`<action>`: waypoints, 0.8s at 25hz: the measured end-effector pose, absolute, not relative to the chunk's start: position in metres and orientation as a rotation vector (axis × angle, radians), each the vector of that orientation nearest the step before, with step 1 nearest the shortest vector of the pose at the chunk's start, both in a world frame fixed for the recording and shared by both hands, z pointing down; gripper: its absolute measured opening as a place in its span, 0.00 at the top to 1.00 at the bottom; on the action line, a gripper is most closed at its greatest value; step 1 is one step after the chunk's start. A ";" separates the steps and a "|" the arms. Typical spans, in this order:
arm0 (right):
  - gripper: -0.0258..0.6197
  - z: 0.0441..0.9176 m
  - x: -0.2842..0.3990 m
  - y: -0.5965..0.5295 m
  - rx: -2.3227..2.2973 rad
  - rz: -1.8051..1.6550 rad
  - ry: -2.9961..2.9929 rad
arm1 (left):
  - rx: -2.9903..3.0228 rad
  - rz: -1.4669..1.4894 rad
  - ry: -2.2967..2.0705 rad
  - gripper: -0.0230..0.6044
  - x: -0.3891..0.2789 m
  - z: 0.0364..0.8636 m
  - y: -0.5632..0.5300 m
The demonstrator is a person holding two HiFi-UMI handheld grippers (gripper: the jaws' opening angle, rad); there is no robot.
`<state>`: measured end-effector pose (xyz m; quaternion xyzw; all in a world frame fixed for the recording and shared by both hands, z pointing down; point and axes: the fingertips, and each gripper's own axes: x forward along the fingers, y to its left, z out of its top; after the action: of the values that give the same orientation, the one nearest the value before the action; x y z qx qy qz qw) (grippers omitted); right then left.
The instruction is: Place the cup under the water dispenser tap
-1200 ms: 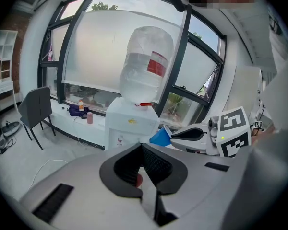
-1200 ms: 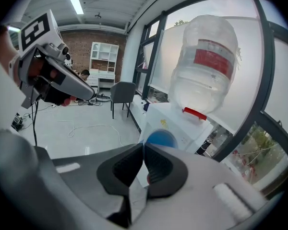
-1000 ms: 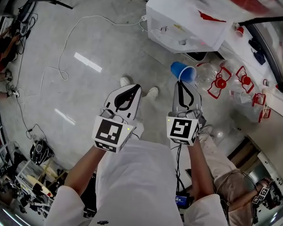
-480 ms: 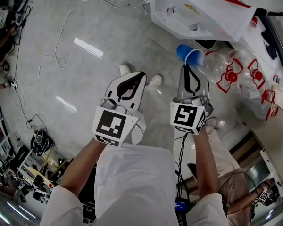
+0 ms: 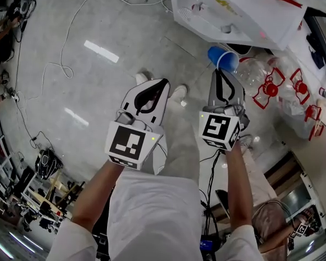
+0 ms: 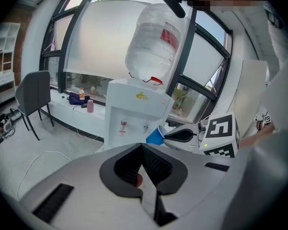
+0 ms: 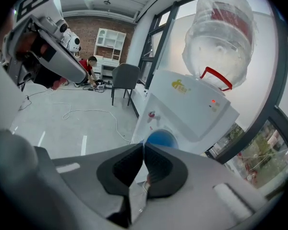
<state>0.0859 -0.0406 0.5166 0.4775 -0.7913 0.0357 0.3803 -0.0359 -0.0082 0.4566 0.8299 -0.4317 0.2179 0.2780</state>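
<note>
Right tongs (image 5: 224,74) are pinched narrow on the rim of the blue plastic cup (image 5: 222,58). The left tongs (image 5: 160,86), at centre-left of the head view, are closed on nothing. The white floor-standing water dispenser (image 5: 244,12), with its clear upturned bottle (image 7: 221,37), fills the upper right. Over the last second the gap has narrowed: the cup was well below the dispenser's front edge in the frame and is now just beside it. I judge the approach nearly done but the placing not begun. In the right gripper view the small taps (image 7: 152,114) still sit above and left of the cup, so it must go further in under one.
</note>
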 end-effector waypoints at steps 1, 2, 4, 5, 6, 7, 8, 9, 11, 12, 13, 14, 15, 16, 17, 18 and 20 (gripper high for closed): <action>0.92 0.521 0.086 -0.042 1.210 0.086 -2.017 | 2.228 0.583 -1.158 0.96 -0.035 0.460 -0.009; 0.92 0.525 0.087 -0.043 1.201 0.080 -2.014 | 2.229 0.582 -1.158 0.96 -0.034 0.464 -0.010; 0.92 0.533 0.088 -0.047 1.187 0.071 -2.009 | 2.232 0.582 -1.155 0.96 -0.032 0.471 -0.012; 0.92 0.536 0.088 -0.049 1.180 0.065 -2.007 | 2.233 0.582 -1.153 0.96 -0.031 0.474 -0.013; 0.92 0.540 0.089 -0.051 1.173 0.059 -2.005 | 2.232 0.581 -1.151 0.96 -0.030 0.478 -0.015; 0.92 0.544 0.089 -0.052 1.165 0.052 -2.003 | 2.231 0.581 -1.149 0.96 -0.029 0.482 -0.016; 0.92 0.549 0.089 -0.053 1.156 0.047 -2.000 | 2.230 0.582 -1.147 0.96 -0.028 0.485 -0.017; 0.92 0.553 0.090 -0.054 1.146 0.041 -1.998 | 2.230 0.585 -1.145 0.96 -0.028 0.489 -0.017; 0.92 0.563 0.090 -0.057 1.129 0.027 -1.992 | 2.231 0.592 -1.142 0.96 -0.026 0.498 -0.020; 0.92 0.567 0.090 -0.059 1.123 0.017 -1.989 | 2.232 0.593 -1.140 0.96 -0.026 0.502 -0.022; 0.92 0.572 0.090 -0.061 1.117 0.009 -1.985 | 2.233 0.593 -1.138 0.96 -0.025 0.506 -0.024; 0.92 0.576 0.091 -0.062 1.112 0.002 -1.980 | 2.235 0.593 -1.136 0.96 -0.025 0.509 -0.025; 0.92 0.581 0.091 -0.064 1.108 -0.004 -1.976 | 2.237 0.595 -1.133 0.96 -0.024 0.513 -0.026; 0.92 0.585 0.091 -0.066 1.104 -0.007 -1.971 | 2.239 0.597 -1.129 0.96 -0.024 0.517 -0.027; 0.92 0.589 0.092 -0.068 1.101 -0.009 -1.966 | 2.240 0.600 -1.126 0.96 -0.023 0.521 -0.028; 0.92 0.593 0.092 -0.070 1.098 -0.010 -1.962 | 2.241 0.602 -1.121 0.96 -0.022 0.524 -0.029; 0.92 0.602 0.092 -0.074 1.090 -0.015 -1.951 | 2.241 0.605 -1.113 0.96 -0.022 0.531 -0.032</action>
<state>0.0922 -0.0741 0.6015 0.4385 -0.7849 -0.0061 0.4378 -0.0220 -0.0321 0.5307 0.8358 -0.4151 0.2255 0.2798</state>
